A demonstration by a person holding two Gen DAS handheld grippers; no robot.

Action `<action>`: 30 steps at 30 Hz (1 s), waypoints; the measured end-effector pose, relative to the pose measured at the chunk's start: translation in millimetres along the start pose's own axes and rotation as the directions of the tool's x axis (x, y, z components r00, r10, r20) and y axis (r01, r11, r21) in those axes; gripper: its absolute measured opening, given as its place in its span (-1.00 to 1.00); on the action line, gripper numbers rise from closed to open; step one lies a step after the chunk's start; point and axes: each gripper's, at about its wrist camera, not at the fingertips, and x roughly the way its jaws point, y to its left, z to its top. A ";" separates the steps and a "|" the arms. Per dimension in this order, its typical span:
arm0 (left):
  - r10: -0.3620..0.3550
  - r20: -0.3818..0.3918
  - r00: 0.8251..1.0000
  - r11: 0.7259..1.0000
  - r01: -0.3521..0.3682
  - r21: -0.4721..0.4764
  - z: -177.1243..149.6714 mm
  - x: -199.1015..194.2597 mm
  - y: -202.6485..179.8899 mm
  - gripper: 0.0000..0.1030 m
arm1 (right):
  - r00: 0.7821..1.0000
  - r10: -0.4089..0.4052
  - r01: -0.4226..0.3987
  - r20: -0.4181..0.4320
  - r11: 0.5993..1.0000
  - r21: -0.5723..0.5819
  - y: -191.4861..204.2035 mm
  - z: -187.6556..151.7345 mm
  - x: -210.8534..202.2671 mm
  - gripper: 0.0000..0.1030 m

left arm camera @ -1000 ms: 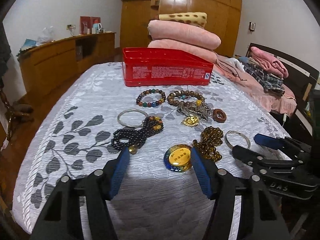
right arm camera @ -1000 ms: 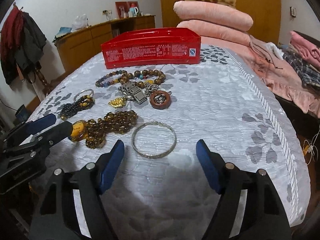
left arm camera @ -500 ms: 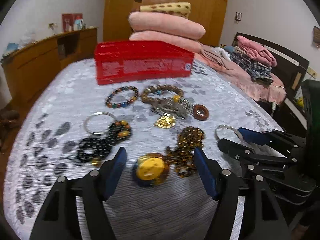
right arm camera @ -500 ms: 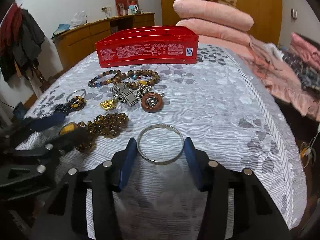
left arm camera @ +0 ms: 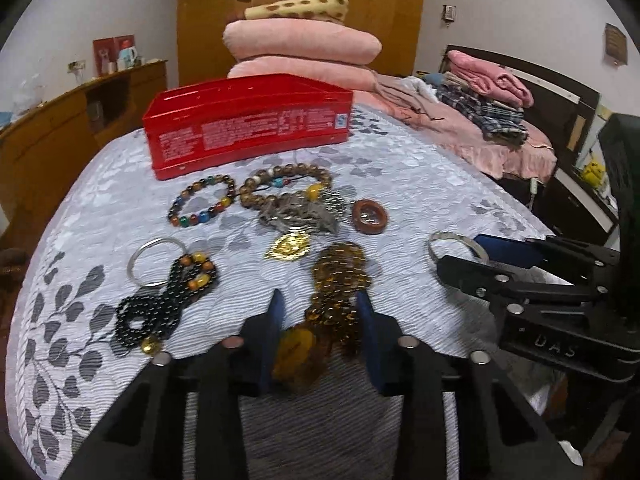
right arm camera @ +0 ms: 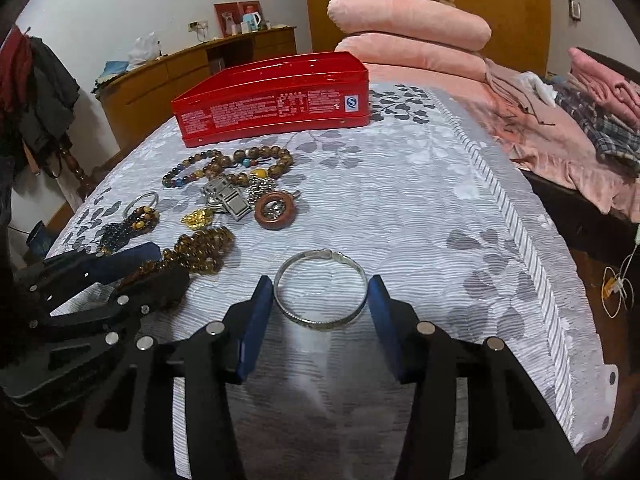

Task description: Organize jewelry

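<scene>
Left wrist view: jewelry spread on a leaf-print bedcover [left arm camera: 100, 216], red tin [left arm camera: 248, 124] behind it.
Left gripper [left arm camera: 320, 332] jaws closing, amber bead string [left arm camera: 338, 292] and its yellow pendant [left arm camera: 298, 350] between the 2 blue pads; contact unclear through blur. Right gripper [right arm camera: 320, 312] brackets the silver bangle [right arm camera: 320, 292], pads touching or nearly touching its rim. Black bead necklace [left arm camera: 168, 300] and second bangle [left arm camera: 154, 260] lie to the left.

My right side has open bedspread [right arm camera: 420, 208] all the way up to the red tin [right arm camera: 276, 104]. On the left, beads and pendants crowd the path: the amber bead strand [left arm camera: 340, 280], the black bead necklace [left arm camera: 160, 304] and the metal pendant cluster [left arm camera: 296, 212] lie close together. Stacked pink pillows [left arm camera: 300, 48] block the way behind the tin.
</scene>
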 end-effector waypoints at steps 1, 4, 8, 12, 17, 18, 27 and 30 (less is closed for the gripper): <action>-0.006 0.003 1.000 1.000 0.006 -0.003 0.0 -0.4 0.5 -0.39 | 1.000 -0.001 0.001 -0.002 1.000 0.000 -0.1 -0.4 0.1 -0.08; -0.023 -0.003 1.000 1.000 0.023 -0.018 1.8 0.9 3.1 -0.40 | 1.000 -0.006 0.006 -0.009 1.000 0.001 -0.6 -1.5 3.4 -0.08; -0.059 -0.029 0.998 0.997 0.057 -0.061 7.2 8.2 8.2 -0.28 | 1.000 -0.013 0.013 -0.007 1.000 -0.005 0.7 -0.5 6.6 -0.06; -0.043 -0.026 0.999 0.998 0.042 -0.046 6.9 8.9 4.1 -0.40 | 1.000 -0.022 0.022 0.000 1.000 -0.021 2.2 -1.1 7.8 -0.08; -0.086 -0.003 0.996 0.991 0.085 -0.102 5.0 5.0 11.3 -0.58 | 1.000 -0.010 0.010 -0.001 1.000 -0.013 1.5 -0.2 3.6 -0.09; -0.092 -0.001 0.996 0.989 0.092 -0.114 5.0 4.3 13.0 -0.58 | 1.000 -0.005 0.005 0.001 1.000 -0.010 1.7 -0.3 2.1 -0.09; -0.058 0.112 0.992 0.986 0.075 -0.151 13.6 -26.6 24.4 -0.63 | 0.998 0.007 -0.004 0.069 0.999 -0.036 9.3 12.9 -20.3 -0.09; -0.046 0.141 0.989 0.986 0.068 -0.153 19.4 -32.9 27.0 -0.64 | 0.996 0.015 -0.011 0.086 0.999 -0.045 12.8 20.5 -23.2 -0.09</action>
